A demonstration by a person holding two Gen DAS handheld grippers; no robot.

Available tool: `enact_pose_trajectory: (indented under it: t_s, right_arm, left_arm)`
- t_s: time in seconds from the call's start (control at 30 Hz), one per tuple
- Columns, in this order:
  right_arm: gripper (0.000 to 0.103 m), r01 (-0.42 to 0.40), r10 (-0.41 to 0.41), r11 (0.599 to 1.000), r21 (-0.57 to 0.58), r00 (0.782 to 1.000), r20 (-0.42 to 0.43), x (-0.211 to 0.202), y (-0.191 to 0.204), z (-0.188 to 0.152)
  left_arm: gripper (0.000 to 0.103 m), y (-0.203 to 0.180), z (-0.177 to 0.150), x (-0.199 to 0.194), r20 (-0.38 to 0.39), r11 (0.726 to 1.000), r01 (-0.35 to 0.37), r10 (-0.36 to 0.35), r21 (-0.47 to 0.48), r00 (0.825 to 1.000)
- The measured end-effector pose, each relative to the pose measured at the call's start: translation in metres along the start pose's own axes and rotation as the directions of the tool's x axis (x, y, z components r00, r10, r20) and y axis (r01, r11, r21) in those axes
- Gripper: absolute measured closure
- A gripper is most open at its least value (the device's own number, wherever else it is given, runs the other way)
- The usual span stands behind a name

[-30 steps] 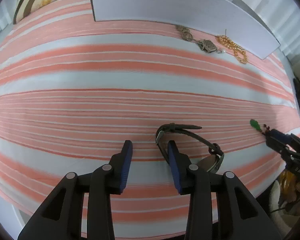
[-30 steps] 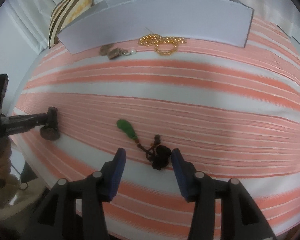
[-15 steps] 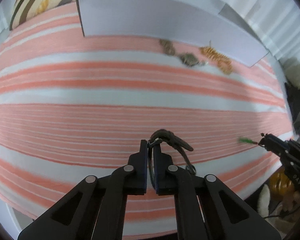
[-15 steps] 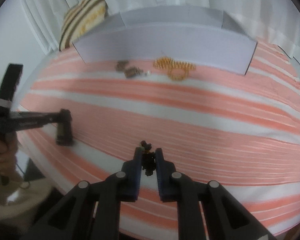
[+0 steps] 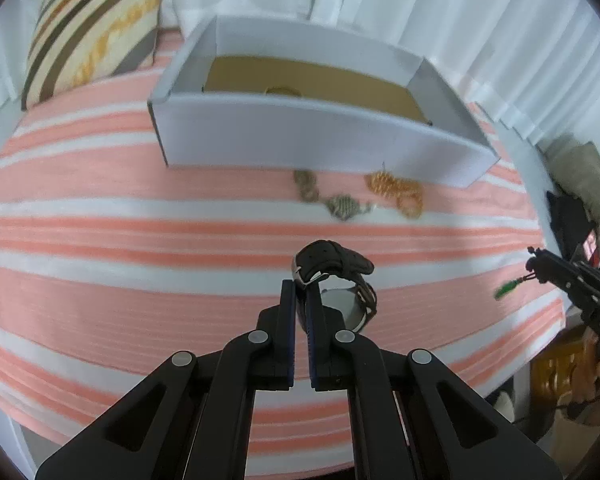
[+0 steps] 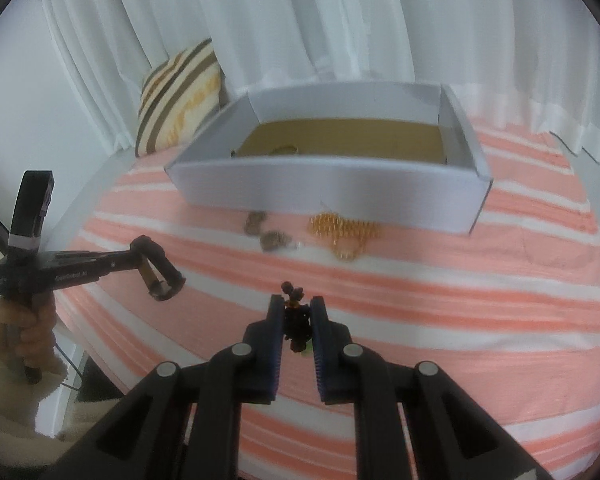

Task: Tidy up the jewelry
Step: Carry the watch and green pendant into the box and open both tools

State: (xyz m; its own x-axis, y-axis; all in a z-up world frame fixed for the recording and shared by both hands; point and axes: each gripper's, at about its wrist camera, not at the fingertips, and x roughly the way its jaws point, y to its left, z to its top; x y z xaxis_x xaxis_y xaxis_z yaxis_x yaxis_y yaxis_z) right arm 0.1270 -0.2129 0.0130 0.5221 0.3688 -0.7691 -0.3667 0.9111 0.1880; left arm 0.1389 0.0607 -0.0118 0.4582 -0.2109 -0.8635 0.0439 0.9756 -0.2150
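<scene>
My left gripper point(image 5: 300, 288) is shut on the strap of a black wristwatch point(image 5: 332, 268) and holds it above the striped cloth; it also shows in the right wrist view point(image 6: 160, 272). My right gripper point(image 6: 296, 304) is shut on the dark beaded cord of a green pendant point(image 6: 294, 320), lifted off the cloth; the green stone hangs from it in the left wrist view point(image 5: 506, 290). A white box point(image 5: 312, 136) with a brown floor stands at the back, also in the right wrist view point(image 6: 332, 184). An orange bead necklace point(image 5: 396, 192) and a bronze bracelet point(image 5: 332, 200) lie in front of it.
A striped cushion point(image 5: 92, 28) leans at the back left, and white curtains point(image 6: 300, 20) hang behind the box. A small round item point(image 5: 282, 90) lies inside the box. The cloth's front edge drops off near both grippers.
Both grippers closed on their items, the left on the watch strap and the right on the pendant cord, then lifted them off the cloth. The box interior has come into view.
</scene>
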Motion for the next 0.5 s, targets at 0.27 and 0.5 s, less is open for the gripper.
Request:
enact_pose_trajectory:
  t_s: [0.27, 0.5]
  right_arm:
    - [0.090, -0.023, 0.023, 1.000, 0.009, 1.000, 0.021, -0.004, -0.007, 0.031]
    - [0.090, -0.002, 0.004, 1.000, -0.031, 0.997, 0.071, -0.008, -0.013, 0.095]
  left_arm:
    - [0.100, -0.010, 0.039, -0.019, 0.051, 0.999, 0.042, -0.043, 0.018, 0.998]
    - [0.100, -0.008, 0.118, -0.029, 0.092, 0.997, 0.075, -0.077, 0.026, 0.993]
